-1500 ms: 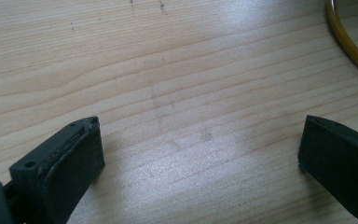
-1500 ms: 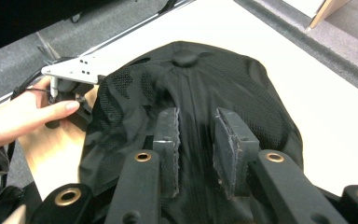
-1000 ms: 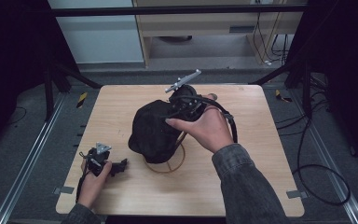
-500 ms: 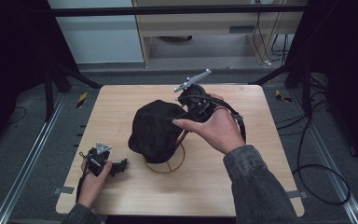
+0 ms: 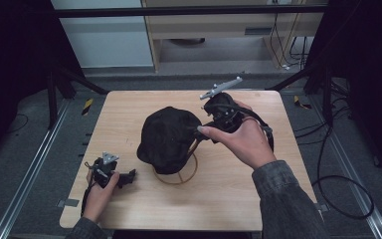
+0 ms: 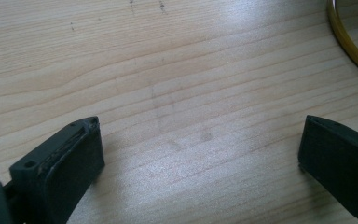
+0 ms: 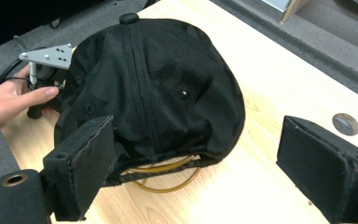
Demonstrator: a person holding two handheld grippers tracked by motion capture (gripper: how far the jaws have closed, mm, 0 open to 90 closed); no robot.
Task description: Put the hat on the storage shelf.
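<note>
right gripper [image 5: 201,133] fingers just opened, left gripper [image 5: 129,175] gaping

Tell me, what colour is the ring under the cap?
Golden yellow: the ring under the black cap shows best in the right gripper view.

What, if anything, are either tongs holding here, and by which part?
Nothing is held. The right tongs have just been opening, with jaws wide and clear of the black cap on its stand. The left tongs stand open over bare table.
</note>
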